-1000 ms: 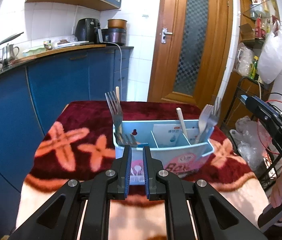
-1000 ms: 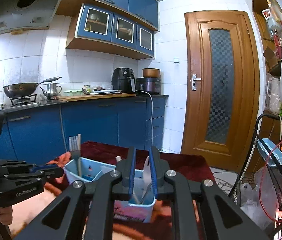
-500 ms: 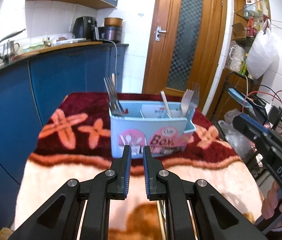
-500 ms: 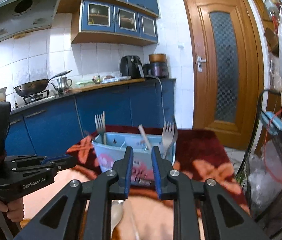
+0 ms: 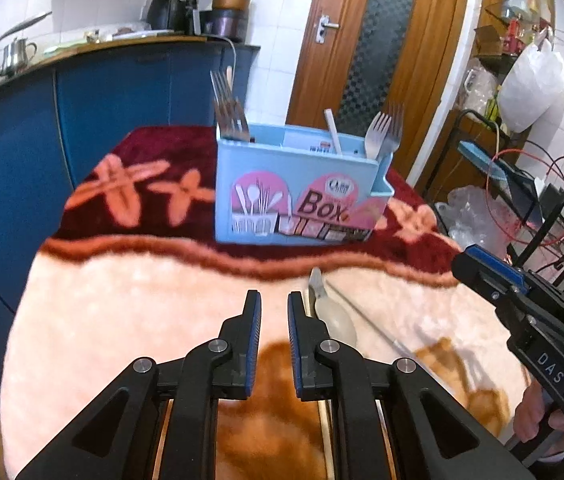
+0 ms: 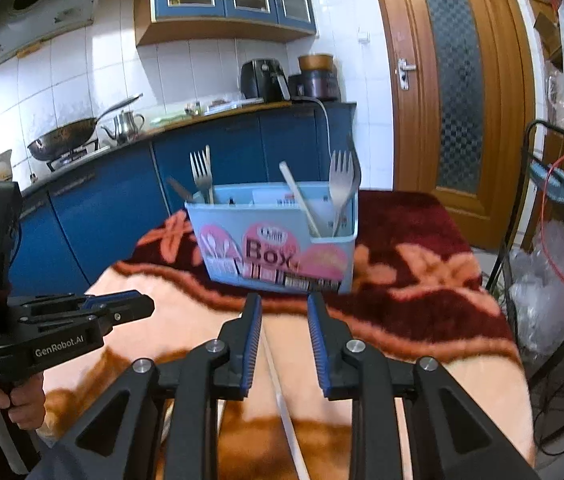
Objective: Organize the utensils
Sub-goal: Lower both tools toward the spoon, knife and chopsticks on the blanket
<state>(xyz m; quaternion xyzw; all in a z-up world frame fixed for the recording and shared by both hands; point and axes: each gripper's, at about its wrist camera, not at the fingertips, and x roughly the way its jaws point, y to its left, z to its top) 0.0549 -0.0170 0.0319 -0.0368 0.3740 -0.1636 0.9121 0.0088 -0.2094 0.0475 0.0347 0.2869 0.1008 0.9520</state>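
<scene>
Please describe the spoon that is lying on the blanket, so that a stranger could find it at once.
Start from the light blue utensil box printed "Box", standing on the dark red band of the blanket. Come toward the camera onto the pale peach part: the spoon lies flat there, just right of the left gripper. Unlike the forks upright in the box, it lies loose, beside thin chopsticks.

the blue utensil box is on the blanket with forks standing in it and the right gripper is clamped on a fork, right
Not quite. The blue utensil box does sit on the blanket with forks standing in it, but the right gripper holds nothing: the right wrist view shows its jaws apart and empty.
</scene>
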